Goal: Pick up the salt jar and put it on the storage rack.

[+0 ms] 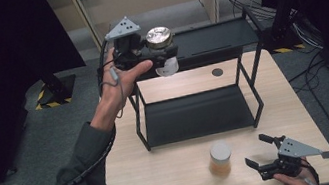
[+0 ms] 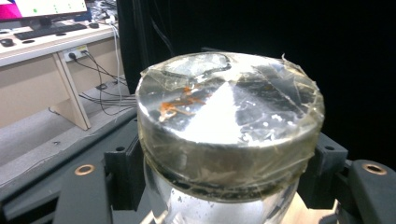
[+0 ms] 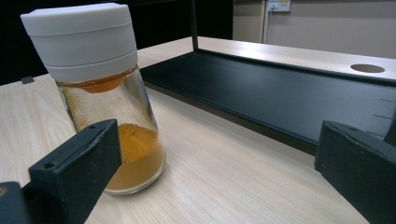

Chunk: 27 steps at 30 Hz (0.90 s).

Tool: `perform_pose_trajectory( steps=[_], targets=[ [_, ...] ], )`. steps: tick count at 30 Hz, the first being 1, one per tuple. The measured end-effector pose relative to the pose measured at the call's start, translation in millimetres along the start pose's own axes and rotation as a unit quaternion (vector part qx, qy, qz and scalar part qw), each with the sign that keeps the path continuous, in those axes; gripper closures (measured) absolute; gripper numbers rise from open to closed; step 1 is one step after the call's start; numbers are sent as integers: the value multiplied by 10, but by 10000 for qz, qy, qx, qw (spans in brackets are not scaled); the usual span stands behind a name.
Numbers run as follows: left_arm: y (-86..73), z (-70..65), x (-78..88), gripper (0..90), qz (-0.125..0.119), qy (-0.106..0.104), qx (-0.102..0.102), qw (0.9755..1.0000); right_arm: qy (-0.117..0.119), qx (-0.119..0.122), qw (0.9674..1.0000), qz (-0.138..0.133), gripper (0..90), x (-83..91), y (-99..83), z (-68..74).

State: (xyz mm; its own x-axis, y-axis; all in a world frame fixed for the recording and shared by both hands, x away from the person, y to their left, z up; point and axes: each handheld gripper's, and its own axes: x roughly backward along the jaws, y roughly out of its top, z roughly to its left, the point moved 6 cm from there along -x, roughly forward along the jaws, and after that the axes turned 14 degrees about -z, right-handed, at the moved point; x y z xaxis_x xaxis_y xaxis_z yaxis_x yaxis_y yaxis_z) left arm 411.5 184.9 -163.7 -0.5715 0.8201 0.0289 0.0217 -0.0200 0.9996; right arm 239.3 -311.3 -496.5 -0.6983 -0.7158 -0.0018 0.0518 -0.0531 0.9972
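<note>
Glass jar (image 1: 162, 47) with a taped silver lid is clamped in the left gripper (image 1: 158, 53) jaws, held beside the rack's (image 1: 196, 115) top shelf (image 1: 216, 37). Placement there seems next, needing level travel. Right gripper (image 1: 262, 153) jaws are spread wide beside the spice jar (image 1: 220, 158) on the counter (image 1: 166, 173).

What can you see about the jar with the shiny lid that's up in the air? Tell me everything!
The jar with the shiny lid is a clear glass jar with a round silvery metal lid, which is covered in crinkly clear tape and has a small orange smear on top. It stands upright, gripped just under the lid by the left gripper, which is shut on it. It is held in the air by the left end of the black rack's top shelf, touching nothing else.
</note>
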Motion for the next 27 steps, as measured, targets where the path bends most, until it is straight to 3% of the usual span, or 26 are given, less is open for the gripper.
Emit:
perform_pose_trajectory(
  steps=[11,19,27],
  targets=[
    [101,85,-157,308,74,397,-114,9991,22,-4,10000,12,10,6,7,3],
    [47,207,-279,307,72,764,-62,9970,27,-9,10000,15,10,7,7,3],
    [-25,262,-356,308,77,972,-61,9952,22,-18,10000,-12,10,16,9,2]
  ],
)
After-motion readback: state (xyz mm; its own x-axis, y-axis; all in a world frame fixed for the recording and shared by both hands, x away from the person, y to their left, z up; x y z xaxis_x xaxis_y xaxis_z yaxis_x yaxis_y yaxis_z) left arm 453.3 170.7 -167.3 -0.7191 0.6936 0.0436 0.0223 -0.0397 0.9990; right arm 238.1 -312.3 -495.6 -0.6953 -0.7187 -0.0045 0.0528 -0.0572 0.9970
